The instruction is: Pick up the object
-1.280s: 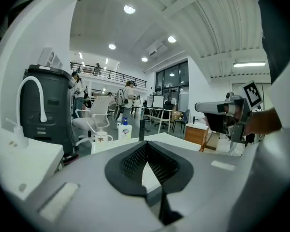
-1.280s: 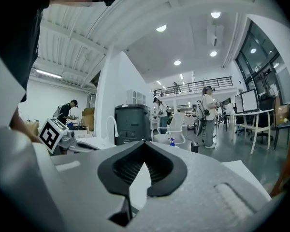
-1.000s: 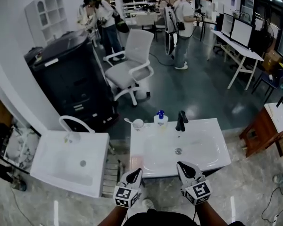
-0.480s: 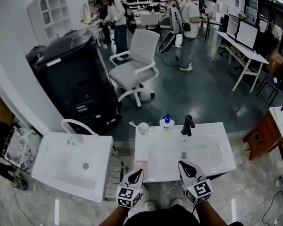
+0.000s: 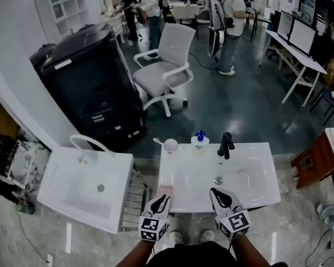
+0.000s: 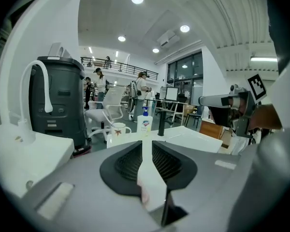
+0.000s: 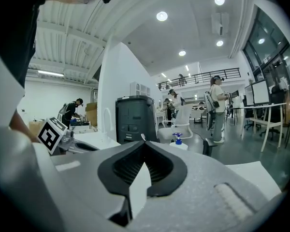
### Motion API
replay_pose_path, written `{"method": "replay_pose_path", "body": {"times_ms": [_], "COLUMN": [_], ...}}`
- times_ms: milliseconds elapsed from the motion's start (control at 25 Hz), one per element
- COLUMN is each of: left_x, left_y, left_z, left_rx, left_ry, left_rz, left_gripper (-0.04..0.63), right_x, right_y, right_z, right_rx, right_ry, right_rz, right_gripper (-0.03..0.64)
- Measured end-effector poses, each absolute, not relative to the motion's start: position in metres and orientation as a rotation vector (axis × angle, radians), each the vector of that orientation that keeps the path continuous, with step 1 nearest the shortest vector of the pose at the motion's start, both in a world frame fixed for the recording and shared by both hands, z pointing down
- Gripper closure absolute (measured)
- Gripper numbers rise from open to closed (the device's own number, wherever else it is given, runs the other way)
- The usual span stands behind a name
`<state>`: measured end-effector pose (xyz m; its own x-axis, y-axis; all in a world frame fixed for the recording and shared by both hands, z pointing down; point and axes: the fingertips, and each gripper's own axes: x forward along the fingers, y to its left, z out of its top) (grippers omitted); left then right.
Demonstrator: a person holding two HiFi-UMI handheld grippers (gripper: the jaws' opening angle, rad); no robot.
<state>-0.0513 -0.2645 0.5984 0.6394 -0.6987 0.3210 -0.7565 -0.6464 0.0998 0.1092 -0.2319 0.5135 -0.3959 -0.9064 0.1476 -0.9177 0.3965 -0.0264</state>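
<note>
Left gripper view: the left gripper's (image 6: 146, 142) jaws are parted by a narrow slit, having just been opening, with nothing clamped.
The right gripper's (image 7: 144, 140) jaws are seen pressed together, empty. A flat pale pink piece (image 5: 165, 191) is laid on the white washbasin's (image 5: 267, 168) near left corner, just ahead of the left jaws. A white mug (image 5: 170, 145), a blue-pumped soap bottle (image 5: 199, 141) and a black tap (image 5: 226, 145) are ranged along its far edge.
</note>
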Motion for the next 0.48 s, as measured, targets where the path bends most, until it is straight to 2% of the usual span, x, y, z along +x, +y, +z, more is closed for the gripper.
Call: {"method": "replay_pose_path", "body": {"times_ms": [360,480], "left_x": [-0.062,-0.067], "left_y": [-0.272,-0.269], "left_z": [0.632,0.651], "left_rx": [2.484,2.425], "left_ry": [-1.343,-1.362], "left_rz": [0.527,0.608], "left_gripper": [0.248,0.182], "right_x": [0.114,0.112], "right_y": [-0.239,-0.238], "right_z": [0.533,0.541], "right_rx": [1.590,1.564], "right_ry": [-2.531,-2.531], "right_rz": [0.245,0.271], "right_gripper": [0.614,0.614]}}
